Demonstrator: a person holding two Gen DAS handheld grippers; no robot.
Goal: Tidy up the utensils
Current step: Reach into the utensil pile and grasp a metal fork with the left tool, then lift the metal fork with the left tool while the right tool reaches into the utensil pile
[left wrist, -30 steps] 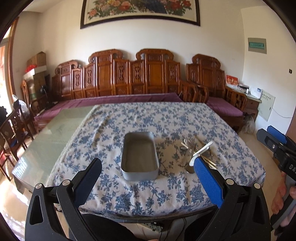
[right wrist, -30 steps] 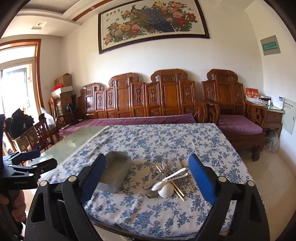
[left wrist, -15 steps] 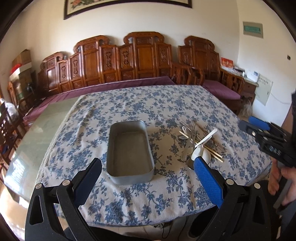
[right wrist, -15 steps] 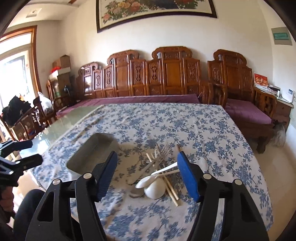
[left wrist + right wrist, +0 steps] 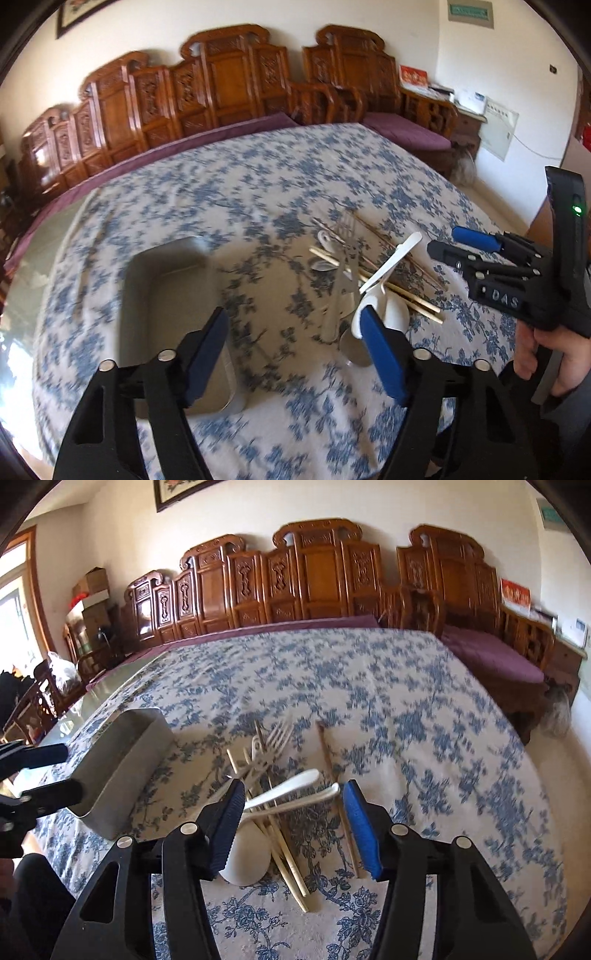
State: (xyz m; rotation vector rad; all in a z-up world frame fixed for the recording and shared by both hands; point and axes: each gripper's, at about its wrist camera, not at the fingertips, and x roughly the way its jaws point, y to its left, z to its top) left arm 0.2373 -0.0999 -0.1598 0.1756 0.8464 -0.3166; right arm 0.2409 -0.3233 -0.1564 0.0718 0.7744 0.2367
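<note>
An empty grey metal tray (image 5: 166, 295) (image 5: 122, 760) sits on the blue-flowered tablecloth (image 5: 258, 184). To its right lies a heap of utensils: white ceramic spoons (image 5: 391, 266) (image 5: 291, 786), metal forks (image 5: 349, 240) (image 5: 277, 738), a metal spoon (image 5: 354, 350) and chopsticks (image 5: 406, 299) (image 5: 288, 864). My left gripper (image 5: 291, 321) hangs over the cloth between tray and heap, jaws closing on nothing. My right gripper (image 5: 293, 794) (image 5: 480, 254) hovers low over the heap, jaws closing. The white spoon handles show between its pads, which do not press on them.
Carved wooden benches (image 5: 314, 579) with purple cushions (image 5: 491, 657) line the table's far side. Bare glass tabletop (image 5: 40, 266) shows to the left of the cloth. A person's hand (image 5: 554, 354) holds the right gripper at the table's right edge. My left gripper (image 5: 40, 771) is beside the tray.
Both grippers have come down and forward toward the table, and both sets of jaws have narrowed. The right one now stands over the utensil heap.
</note>
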